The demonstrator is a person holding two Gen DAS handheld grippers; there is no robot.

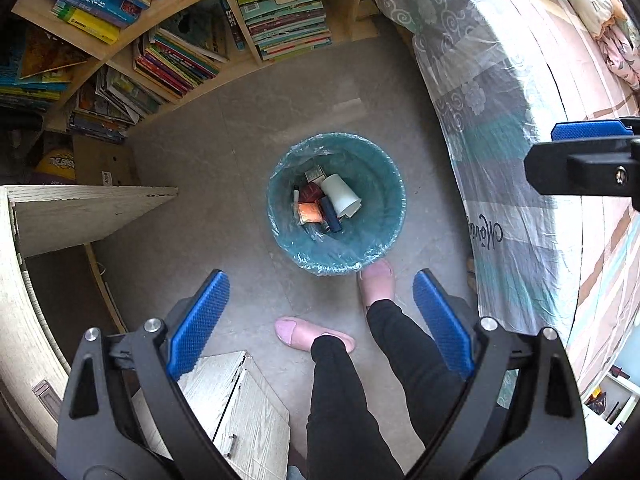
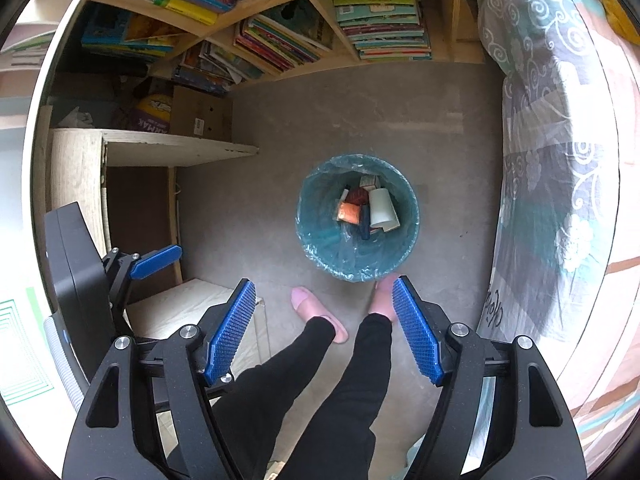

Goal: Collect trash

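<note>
A round bin with a teal plastic liner [image 1: 372, 184] stands on the grey floor, also in the right wrist view [image 2: 316, 216]. Inside lie a white paper cup [image 1: 341, 195] [image 2: 382, 208], an orange packet [image 1: 310, 213] [image 2: 349, 212], a dark blue tube [image 1: 331, 214] and other scraps. My left gripper [image 1: 322, 294] is open and empty, high above the floor, nearer me than the bin. My right gripper [image 2: 325, 300] is open and empty, also high above the floor. The right gripper's side shows at the left view's right edge [image 1: 580, 152]; the left gripper shows at the right view's left [image 2: 154, 262].
A bookshelf [image 1: 248, 20] full of books lines the far wall. A bed with a patterned cover [image 1: 520, 100] runs along the right. A wooden desk [image 1: 88, 208] and drawer unit [image 1: 240, 408] stand at the left. The person's legs in black trousers and pink slippers [image 1: 312, 334] stand by the bin.
</note>
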